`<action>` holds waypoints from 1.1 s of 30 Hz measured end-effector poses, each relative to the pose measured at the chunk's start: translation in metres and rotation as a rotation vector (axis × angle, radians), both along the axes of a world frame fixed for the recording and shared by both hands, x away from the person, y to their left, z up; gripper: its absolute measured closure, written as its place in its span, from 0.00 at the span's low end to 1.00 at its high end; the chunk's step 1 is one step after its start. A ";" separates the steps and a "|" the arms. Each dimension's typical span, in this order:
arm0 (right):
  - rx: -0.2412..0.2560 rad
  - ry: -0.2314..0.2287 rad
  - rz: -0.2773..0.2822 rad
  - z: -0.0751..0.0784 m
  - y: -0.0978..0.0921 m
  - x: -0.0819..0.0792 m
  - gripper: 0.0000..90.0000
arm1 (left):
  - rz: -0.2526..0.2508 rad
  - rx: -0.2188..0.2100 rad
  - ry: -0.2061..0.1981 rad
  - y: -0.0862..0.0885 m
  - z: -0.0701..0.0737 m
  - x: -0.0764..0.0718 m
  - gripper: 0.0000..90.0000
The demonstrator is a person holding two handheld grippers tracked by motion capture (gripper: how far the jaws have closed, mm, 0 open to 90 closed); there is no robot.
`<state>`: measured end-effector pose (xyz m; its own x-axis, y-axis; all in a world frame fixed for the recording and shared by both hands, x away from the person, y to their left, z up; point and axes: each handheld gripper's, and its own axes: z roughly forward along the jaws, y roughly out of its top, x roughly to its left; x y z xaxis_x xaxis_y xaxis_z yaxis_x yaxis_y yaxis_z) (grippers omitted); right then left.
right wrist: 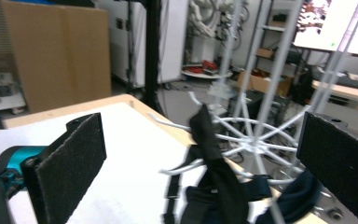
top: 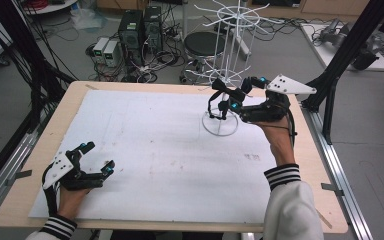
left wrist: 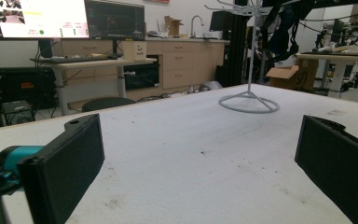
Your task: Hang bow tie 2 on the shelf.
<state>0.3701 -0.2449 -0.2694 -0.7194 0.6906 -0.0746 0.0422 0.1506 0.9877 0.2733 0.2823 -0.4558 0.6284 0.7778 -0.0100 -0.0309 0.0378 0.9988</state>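
Note:
A white wire display rack (top: 220, 75) stands on a ring base at the table's far right. A black strap-like item (top: 218, 102) hangs from one of its lower hooks. My right gripper (top: 242, 93) is open right beside it, jaws wide on either side of the hanging piece. In the right gripper view the black strap (right wrist: 213, 173) drapes over a white hook (right wrist: 177, 169) between the open right gripper (right wrist: 200, 149), touching neither pad; dark fabric (right wrist: 294, 194) hangs lower right. My left gripper (top: 98, 157) rests open near the front left, holding nothing. The rack (left wrist: 250, 95) stands far ahead of the left gripper (left wrist: 198, 163).
A white sheet (top: 155, 150) covers the wooden table (top: 75, 95). Black frame posts (top: 347, 45) rise at the right edge. Computers, cables and a stool (top: 202, 44) sit on the floor behind the table. Desks and monitors (left wrist: 42, 18) stand beyond.

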 end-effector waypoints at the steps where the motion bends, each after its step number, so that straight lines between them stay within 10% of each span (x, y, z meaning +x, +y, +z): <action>1: 0.002 -0.004 0.010 -0.001 0.001 -0.003 0.01 | 0.001 -0.001 0.001 0.000 0.000 0.000 0.02; 9: 0.014 -0.015 0.004 -0.017 -0.002 -0.032 0.01 | 0.009 -0.008 0.004 0.000 0.000 0.000 0.02; 20: 0.050 -0.086 -0.145 -0.074 -0.016 -0.083 0.01 | 0.025 -0.007 -0.008 0.000 0.000 -0.001 0.02; 33: 0.038 -0.034 -0.239 -0.142 -0.019 -0.103 0.01 | 0.047 -0.014 -0.017 0.000 -0.001 -0.003 0.02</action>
<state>0.2667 -0.2641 -0.4113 -0.5325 0.8438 -0.0666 0.0386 0.1027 0.9940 0.2706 0.2825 -0.4566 0.5911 0.8065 -0.0107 -0.0497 0.0496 0.9975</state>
